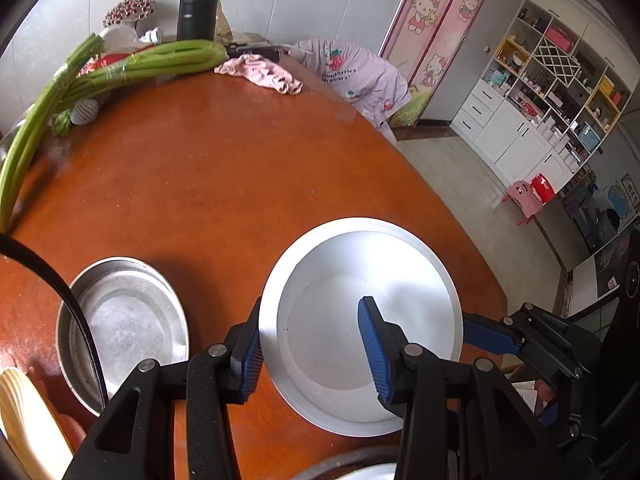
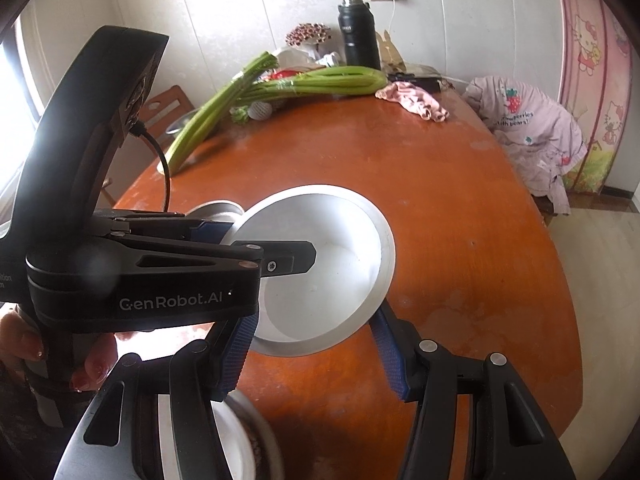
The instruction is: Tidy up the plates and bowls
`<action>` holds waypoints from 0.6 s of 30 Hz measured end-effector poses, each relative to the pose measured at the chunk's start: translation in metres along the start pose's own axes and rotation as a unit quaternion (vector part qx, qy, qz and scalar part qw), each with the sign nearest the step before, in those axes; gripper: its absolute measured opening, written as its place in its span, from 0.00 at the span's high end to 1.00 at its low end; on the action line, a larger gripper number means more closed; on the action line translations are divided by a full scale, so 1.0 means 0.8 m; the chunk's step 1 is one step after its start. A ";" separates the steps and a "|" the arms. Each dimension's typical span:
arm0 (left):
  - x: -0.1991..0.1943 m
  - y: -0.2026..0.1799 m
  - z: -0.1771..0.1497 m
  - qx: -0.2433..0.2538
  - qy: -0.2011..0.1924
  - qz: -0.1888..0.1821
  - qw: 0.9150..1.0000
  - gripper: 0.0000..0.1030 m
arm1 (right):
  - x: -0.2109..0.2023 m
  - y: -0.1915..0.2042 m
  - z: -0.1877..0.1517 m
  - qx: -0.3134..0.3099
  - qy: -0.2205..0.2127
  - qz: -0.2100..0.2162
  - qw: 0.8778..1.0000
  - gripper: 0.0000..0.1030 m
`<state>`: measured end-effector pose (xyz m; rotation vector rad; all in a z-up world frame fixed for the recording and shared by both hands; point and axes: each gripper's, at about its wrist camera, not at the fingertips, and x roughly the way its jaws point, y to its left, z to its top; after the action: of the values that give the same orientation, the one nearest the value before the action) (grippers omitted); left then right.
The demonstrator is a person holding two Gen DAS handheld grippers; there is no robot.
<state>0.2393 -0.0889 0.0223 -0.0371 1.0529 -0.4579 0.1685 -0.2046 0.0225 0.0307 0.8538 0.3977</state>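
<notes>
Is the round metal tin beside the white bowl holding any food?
No, the round metal tin shows only its bare scuffed bottom.

A: What is the big white dish like?
B: Round, wide-rimmed, shallow and empty, right way up above the brown table, tipped a little, held at its rim at nine and three o'clock.
A: And the metal bowl?
B: Steel, dull inside, empty, upright on the table at nine o'clock from the dish, just beside it.
A: Anything nearer?
B: At six o'clock, a white plate on a dark-rimmed one, mostly hidden
</notes>
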 end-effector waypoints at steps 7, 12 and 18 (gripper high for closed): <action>-0.032 -0.010 -0.017 0.010 -0.018 0.003 1.000 0.57 | -0.026 0.015 -0.007 -0.008 -0.016 0.003 1.000 0.43; -0.052 -0.015 -0.034 0.011 -0.028 0.005 1.000 0.57 | -0.045 0.028 -0.017 -0.016 -0.022 0.007 1.000 0.43; -0.077 -0.022 -0.058 0.010 -0.041 0.009 0.999 0.57 | -0.065 0.043 -0.030 -0.025 -0.029 0.016 0.999 0.43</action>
<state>0.1687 -0.0724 0.0545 -0.0286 0.9667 -0.4463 0.1091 -0.1938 0.0509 0.0097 0.7869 0.4467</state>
